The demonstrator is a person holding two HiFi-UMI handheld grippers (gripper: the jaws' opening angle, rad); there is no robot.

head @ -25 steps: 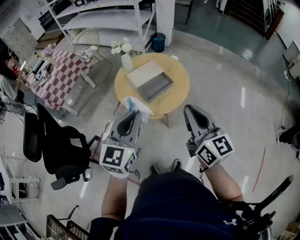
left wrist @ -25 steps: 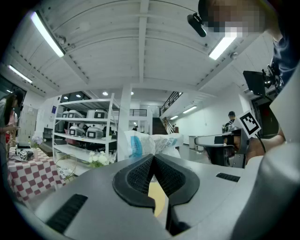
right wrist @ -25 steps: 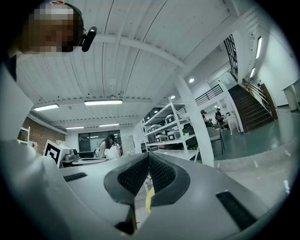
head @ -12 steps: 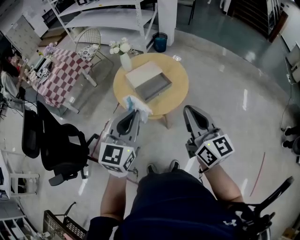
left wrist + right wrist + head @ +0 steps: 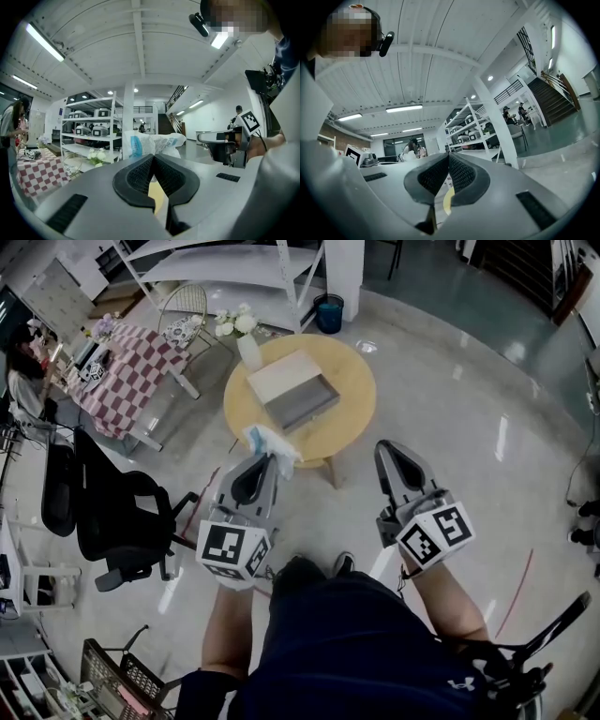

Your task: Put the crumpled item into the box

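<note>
- The crumpled plastic wrapper (image 5: pixel 270 441) (image 5: pixel 151 142), white with blue print, sticks out past the tip of the left gripper (image 5: pixel 265 459) (image 5: pixel 153 156), whose jaws are clamped on its lower part.
- In the head view the wrapper hangs at the near-left edge of the round wooden table (image 5: pixel 349 420), short of the box (image 5: pixel 302 405).
- The box lies near the middle of the table: a grey open part on the near side touching a beige part (image 5: pixel 281 379) on the far side. Only grey shows inside the open part.
- A vase of white flowers (image 5: pixel 246 345) stands at the table's far-left edge.
- The left gripper is held out in front of the person, pointing away toward the table.
- The right gripper (image 5: pixel 387 450) (image 5: pixel 448 155) is held level with it to the right, over the floor and well apart from the box. Its jaws are pressed together on nothing.
- A black office chair (image 5: pixel 111 521) stands on the floor to the left.
</note>
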